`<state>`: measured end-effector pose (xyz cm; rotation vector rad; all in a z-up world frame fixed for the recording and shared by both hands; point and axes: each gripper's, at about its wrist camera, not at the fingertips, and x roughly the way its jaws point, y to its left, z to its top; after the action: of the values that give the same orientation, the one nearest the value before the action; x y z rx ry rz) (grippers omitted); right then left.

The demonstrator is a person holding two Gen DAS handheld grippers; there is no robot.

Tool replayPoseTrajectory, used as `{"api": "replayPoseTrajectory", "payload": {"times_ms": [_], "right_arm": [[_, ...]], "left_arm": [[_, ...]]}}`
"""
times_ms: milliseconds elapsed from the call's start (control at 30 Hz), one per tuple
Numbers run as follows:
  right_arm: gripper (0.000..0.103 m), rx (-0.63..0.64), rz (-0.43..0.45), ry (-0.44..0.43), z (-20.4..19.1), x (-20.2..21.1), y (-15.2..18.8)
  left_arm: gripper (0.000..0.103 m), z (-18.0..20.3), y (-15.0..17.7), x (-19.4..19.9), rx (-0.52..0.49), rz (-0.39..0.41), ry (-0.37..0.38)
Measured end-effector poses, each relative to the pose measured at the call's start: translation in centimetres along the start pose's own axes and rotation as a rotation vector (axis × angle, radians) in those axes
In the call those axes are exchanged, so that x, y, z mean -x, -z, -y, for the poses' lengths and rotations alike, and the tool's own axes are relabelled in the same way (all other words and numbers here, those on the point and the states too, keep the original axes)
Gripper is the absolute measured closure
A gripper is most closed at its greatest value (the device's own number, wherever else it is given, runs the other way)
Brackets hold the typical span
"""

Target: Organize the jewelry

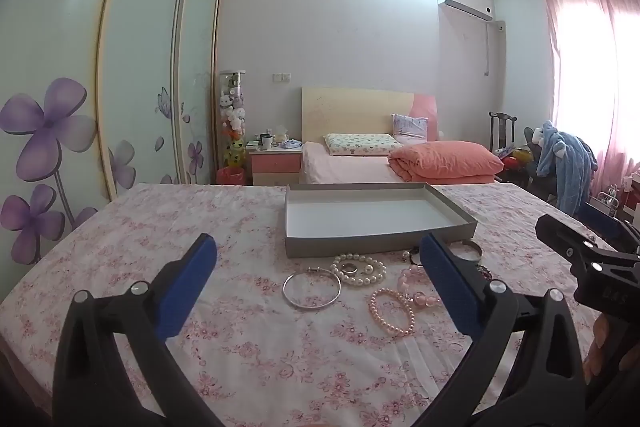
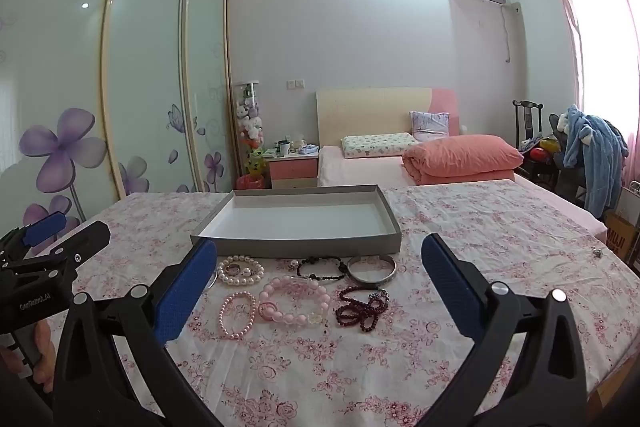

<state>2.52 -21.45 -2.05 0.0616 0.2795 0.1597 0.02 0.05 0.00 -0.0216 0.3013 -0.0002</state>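
Jewelry (image 2: 296,291) loose before gray tray (image 2: 296,245), one perhaps garnet.

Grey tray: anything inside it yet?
Nothing visible inside the grey tray: its white floor shows bare in both views. The near wall hides a thin strip of floor. The white pearl bracelet lies outside, in front.

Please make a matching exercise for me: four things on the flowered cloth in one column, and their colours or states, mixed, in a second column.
Column one:
1. grey tray
2. thin bangle
3. dark red bead string
4. small pearl bracelet

Column two:
A. pink
B. silver, lying flat
C. nothing inside
D. heaped, not in a neat ring

Pairs: 1-C, 2-B, 3-D, 4-A.
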Motion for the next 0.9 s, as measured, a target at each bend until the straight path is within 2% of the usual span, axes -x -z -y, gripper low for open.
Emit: {"api": "replayPoseTrajectory", "payload": {"times_ms": [900], "right_arm": [[0.002,0.000,-0.002,0.001,0.1,0.0,0.2]], "left_arm": [[0.004,-0.9,0.7,-0.2,0.004,-0.004,0.002]]}}
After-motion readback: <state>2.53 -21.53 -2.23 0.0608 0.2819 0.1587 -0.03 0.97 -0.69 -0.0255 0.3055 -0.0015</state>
